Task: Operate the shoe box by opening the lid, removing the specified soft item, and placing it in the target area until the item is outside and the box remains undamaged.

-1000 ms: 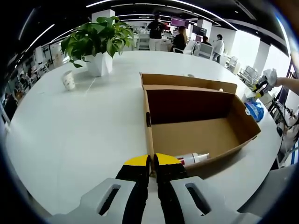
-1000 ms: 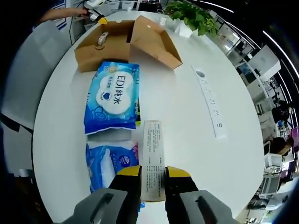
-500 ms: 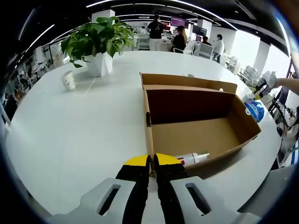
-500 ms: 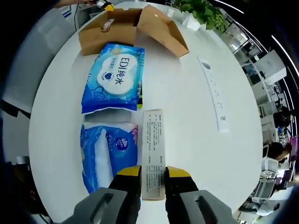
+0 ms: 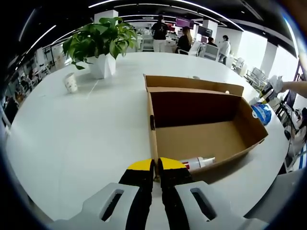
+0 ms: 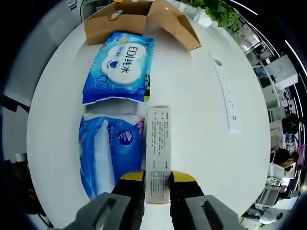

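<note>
The left gripper (image 5: pixel 157 168) has its fingers pinched on the near corner wall of the open shoe box (image 5: pixel 201 129), which sits on the white table (image 5: pixel 72 139). A white tube (image 5: pixel 197 163) lies inside along the box's near wall. A potted plant (image 5: pixel 100 45) and a cup (image 5: pixel 70 82) stand toward the far edge.

The right gripper (image 6: pixel 156 178) holds a slim carton (image 6: pixel 158 153) between narrow fingers. Beside it lie two blue tissue packs (image 6: pixel 121 67), (image 6: pixel 108 155), outside the box (image 6: pixel 139 21).

Brown shoe box (image 5: pixel 201 120), blue-and-white packs (image 6: pixel 120 67), green plant (image 5: pixel 100 38), white table (image 5: pixel 72 134).
</note>
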